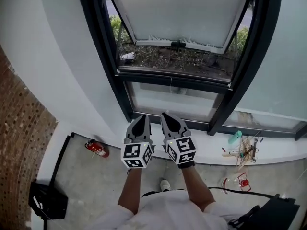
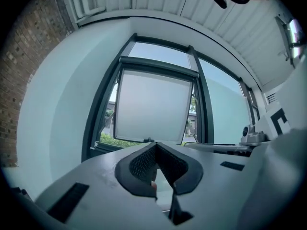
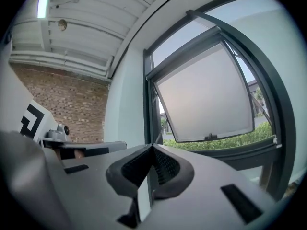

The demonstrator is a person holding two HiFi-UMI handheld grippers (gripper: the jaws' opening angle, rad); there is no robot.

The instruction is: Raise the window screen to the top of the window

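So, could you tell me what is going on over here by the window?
A person stands facing the window with a gripper in each hand. The left gripper and right gripper are side by side, both shut and empty, short of the window. The window screen hangs untouched, its bottom edge with a small handle leaving a gap where greenery shows.

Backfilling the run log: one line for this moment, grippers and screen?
left gripper: shut, empty | right gripper: shut, empty | window screen: not fully raised, untouched
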